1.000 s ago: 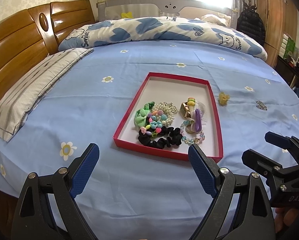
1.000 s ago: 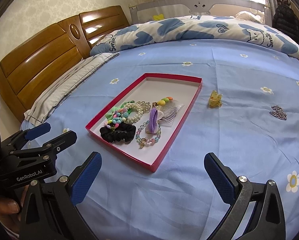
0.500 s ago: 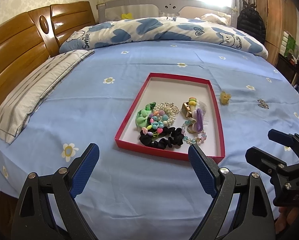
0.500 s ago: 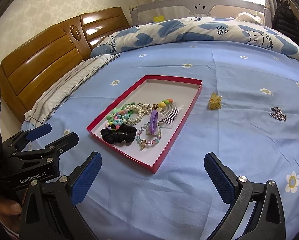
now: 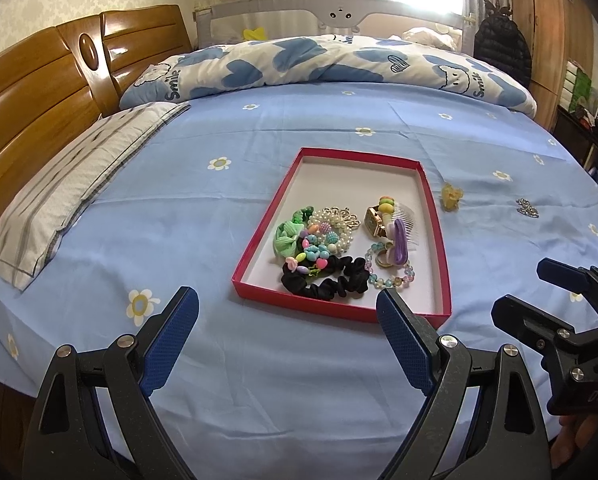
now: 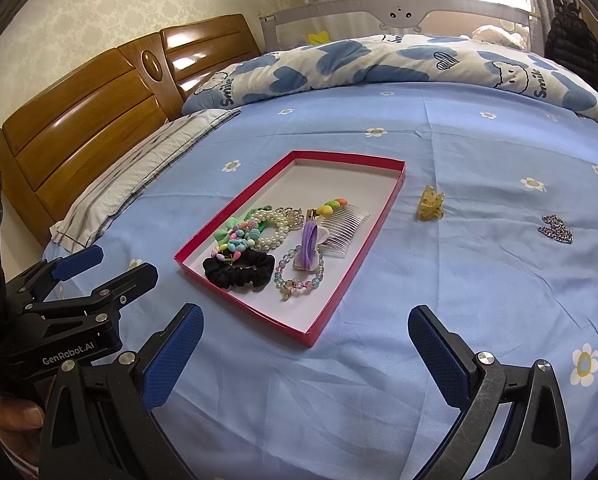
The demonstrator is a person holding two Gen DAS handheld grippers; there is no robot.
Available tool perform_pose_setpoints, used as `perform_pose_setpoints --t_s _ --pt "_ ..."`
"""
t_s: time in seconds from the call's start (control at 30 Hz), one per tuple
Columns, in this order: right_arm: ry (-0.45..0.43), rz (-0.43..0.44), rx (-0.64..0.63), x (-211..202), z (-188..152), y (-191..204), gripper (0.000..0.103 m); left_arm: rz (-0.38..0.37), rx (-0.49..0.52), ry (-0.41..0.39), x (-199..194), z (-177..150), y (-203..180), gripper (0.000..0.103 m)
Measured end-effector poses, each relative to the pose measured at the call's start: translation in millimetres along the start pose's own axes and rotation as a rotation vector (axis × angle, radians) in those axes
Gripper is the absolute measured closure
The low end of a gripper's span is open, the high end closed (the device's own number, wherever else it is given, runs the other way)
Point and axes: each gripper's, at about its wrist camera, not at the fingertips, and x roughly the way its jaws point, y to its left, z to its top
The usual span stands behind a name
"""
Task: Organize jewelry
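A: Left wrist view: what is recorded?
B: The left gripper is held wide open, nothing gripped, above the blue flowered bedsheet. The shallow red cardboard tray of jewelry is seen just beyond.

A: Right wrist view?
B: The right gripper is spread wide, empty. A yellow translucent claw clip and a silver rhinestone hairpiece are noted outside the tray.

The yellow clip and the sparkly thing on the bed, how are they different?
The yellow claw clip is see-through amber and stands up chunky; the rhinestone piece is silvery and lies flat. The yellow claw clip sits close beside the red tray; the rhinestone piece lies farther right. Both rest on the blue sheet, outside the tray.
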Motion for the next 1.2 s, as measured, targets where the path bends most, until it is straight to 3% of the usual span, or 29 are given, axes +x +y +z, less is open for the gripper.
perform_pose_setpoints --t_s 1.2 --pt "0.009 0.003 0.004 3 3 -2 0.0 -0.013 0.003 0.022 10 3 -3 0.012"
